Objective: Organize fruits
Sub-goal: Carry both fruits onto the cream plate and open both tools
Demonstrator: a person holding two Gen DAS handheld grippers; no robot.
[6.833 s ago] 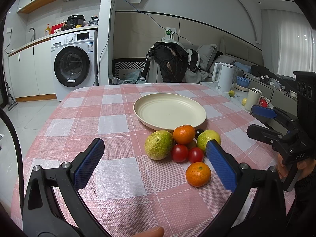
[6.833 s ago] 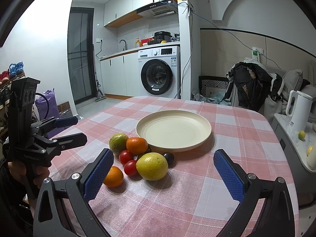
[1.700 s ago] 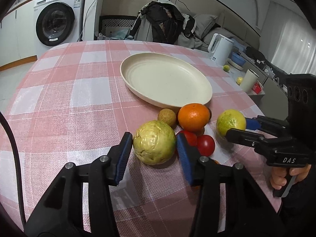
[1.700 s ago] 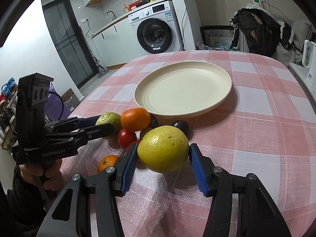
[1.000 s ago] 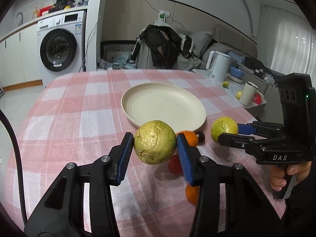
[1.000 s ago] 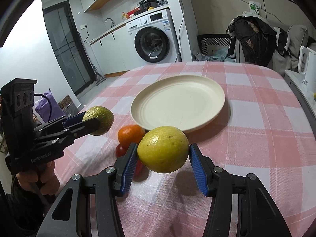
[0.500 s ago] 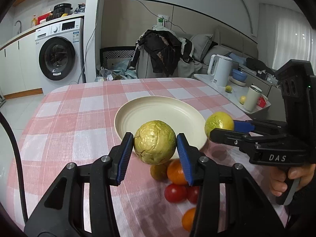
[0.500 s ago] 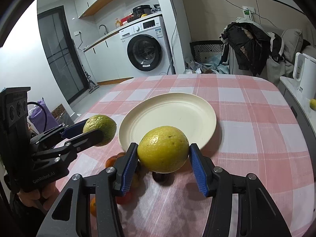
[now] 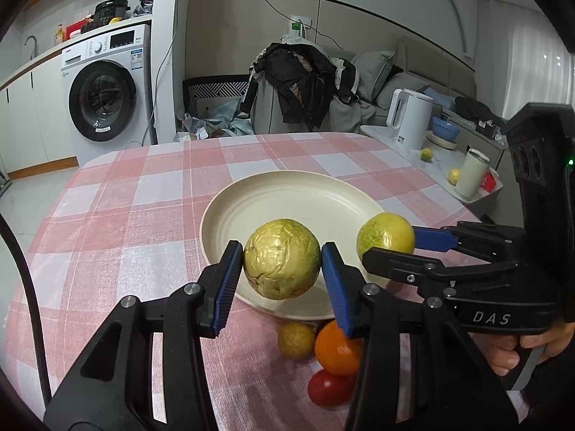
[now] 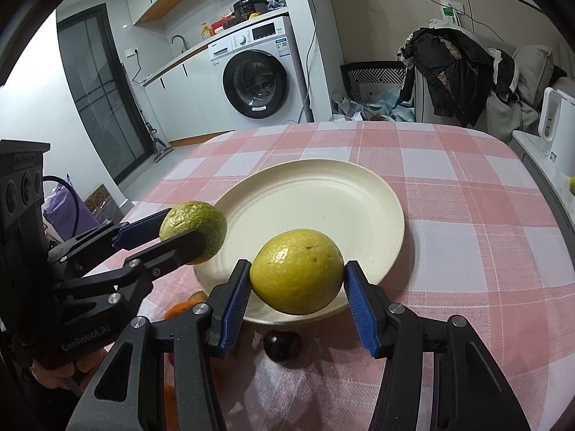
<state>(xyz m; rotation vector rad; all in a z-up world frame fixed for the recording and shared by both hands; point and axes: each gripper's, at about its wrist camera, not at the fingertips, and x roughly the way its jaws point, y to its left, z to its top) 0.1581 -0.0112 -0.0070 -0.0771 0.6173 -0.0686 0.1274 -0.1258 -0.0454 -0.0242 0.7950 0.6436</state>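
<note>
My left tongs (image 9: 282, 271) pinch a wrinkled yellow-green fruit (image 9: 282, 258) between their blue pads, held in the air over the near rim of the cream plate (image 9: 287, 208). To my right, my right tongs (image 9: 413, 248) grip a smoother yellow-green fruit (image 9: 385, 240) above the plate's right edge, with my hand (image 9: 517, 350) on their handle. On the pink checked counter (image 9: 107, 230), just beside the plate's near rim, lie a small brownish fruit (image 9: 296, 340), an orange (image 9: 337, 350) touching it, and a red tomato (image 9: 329, 388) nearer the counter's near edge.

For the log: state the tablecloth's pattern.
Pink-and-white check tablecloth, clearest in the right wrist view.
</note>
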